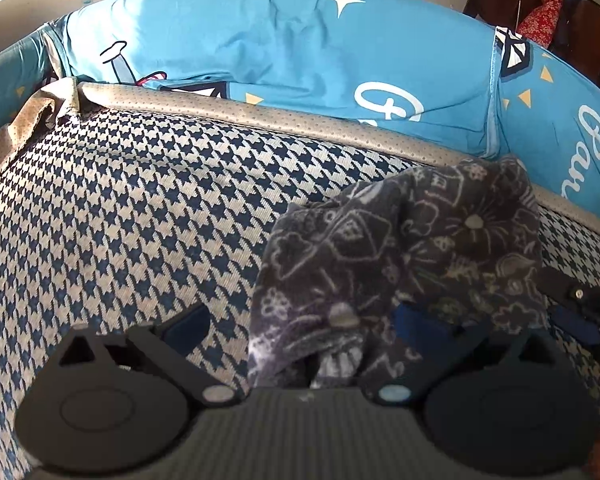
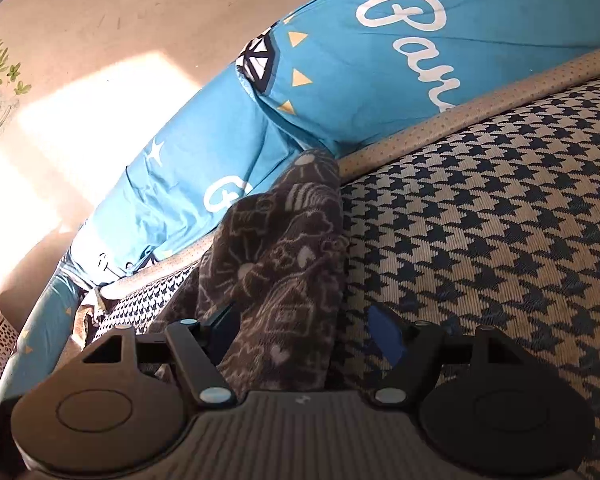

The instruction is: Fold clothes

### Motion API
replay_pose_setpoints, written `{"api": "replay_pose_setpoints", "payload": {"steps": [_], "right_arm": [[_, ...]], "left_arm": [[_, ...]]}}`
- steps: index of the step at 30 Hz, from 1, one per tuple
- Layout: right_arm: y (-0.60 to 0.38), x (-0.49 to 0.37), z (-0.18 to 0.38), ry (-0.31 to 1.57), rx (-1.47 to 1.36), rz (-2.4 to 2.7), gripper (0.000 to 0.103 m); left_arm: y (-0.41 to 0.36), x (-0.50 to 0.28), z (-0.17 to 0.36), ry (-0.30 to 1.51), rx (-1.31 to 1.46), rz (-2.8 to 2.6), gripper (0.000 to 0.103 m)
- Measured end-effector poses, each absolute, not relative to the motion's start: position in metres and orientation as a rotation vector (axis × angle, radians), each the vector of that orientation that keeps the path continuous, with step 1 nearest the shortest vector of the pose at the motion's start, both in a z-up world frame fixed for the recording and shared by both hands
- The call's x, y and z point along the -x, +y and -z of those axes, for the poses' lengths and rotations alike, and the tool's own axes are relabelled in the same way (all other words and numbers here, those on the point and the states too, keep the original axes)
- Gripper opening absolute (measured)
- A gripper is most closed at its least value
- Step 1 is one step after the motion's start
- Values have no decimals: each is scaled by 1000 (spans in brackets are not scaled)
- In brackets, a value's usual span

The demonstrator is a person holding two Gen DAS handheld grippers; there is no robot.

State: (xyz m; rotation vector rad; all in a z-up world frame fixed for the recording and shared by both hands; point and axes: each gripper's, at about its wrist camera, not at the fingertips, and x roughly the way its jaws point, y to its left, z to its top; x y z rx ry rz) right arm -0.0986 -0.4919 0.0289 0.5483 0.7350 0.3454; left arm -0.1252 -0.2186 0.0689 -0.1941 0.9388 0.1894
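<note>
Left wrist view shows my left tool (image 1: 296,332) spread wide, its right finger tucked under the dark printed garment (image 1: 412,256) bunched at center right on the houndstooth bed (image 1: 120,208). My right tool (image 2: 304,332) is also spread, straddling the same cloth. I'd close only on one edge, not a bunch. Blue pillows (image 1: 284,52) crowd the frame's upper part, limiting spreading room.

Dark grey doodle-print garment (image 1: 400,264), bunched, raised, on houndstooth surface (image 1: 140,200)
</note>
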Motion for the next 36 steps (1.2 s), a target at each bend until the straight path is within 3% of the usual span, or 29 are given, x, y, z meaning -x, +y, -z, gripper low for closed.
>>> {"api": "replay_pose_setpoints", "payload": {"steps": [8,12,18,24,36], "right_arm": [[-485,83,-15,731,-558,-363,71],[-479,74,-9,726,-586,-407,60],[-474,68,-3,717,-610,-432,59],[-478,62,2,722,-657,-454,40],[-475,58,5,717,-650,-456,41]], "left_arm": [[-212,125,-63,983,217,-220,103],[-208,123,-59,997,242,-227,103],[-205,123,-55,1001,253,-241,103],[-209,122,-55,992,231,-261,103],[-206,116,-51,1001,246,-268,103]]}}
